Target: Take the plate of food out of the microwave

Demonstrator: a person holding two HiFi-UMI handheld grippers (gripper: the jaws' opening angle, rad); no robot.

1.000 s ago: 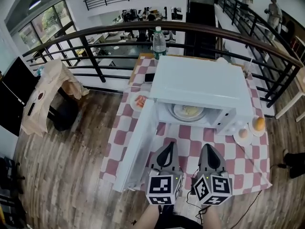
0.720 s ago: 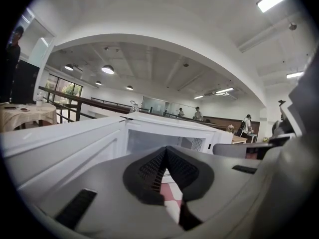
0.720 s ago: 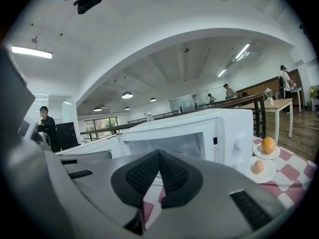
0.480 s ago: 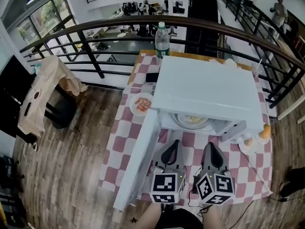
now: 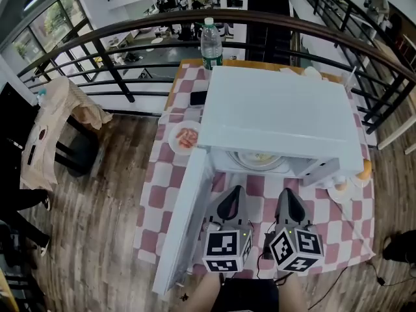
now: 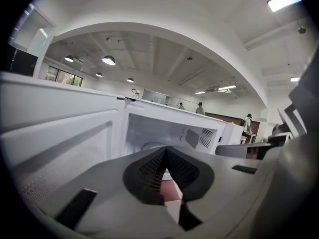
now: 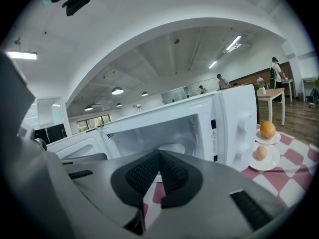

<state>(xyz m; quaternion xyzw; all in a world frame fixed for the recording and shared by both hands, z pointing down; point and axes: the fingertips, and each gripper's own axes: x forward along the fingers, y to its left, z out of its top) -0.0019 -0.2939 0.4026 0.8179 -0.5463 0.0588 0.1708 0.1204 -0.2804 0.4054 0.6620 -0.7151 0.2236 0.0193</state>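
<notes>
The plate (image 5: 260,159) sits inside the open microwave (image 5: 279,109), straight ahead, midway between my left gripper (image 5: 234,197) and right gripper (image 5: 288,197), both pinched closed, empty.

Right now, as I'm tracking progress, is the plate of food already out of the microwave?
No, the head view shows the plate of food lying inside the open microwave.

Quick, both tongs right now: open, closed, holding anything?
Left tongs: closed, holding nothing.
Right tongs: closed, holding nothing.
</notes>
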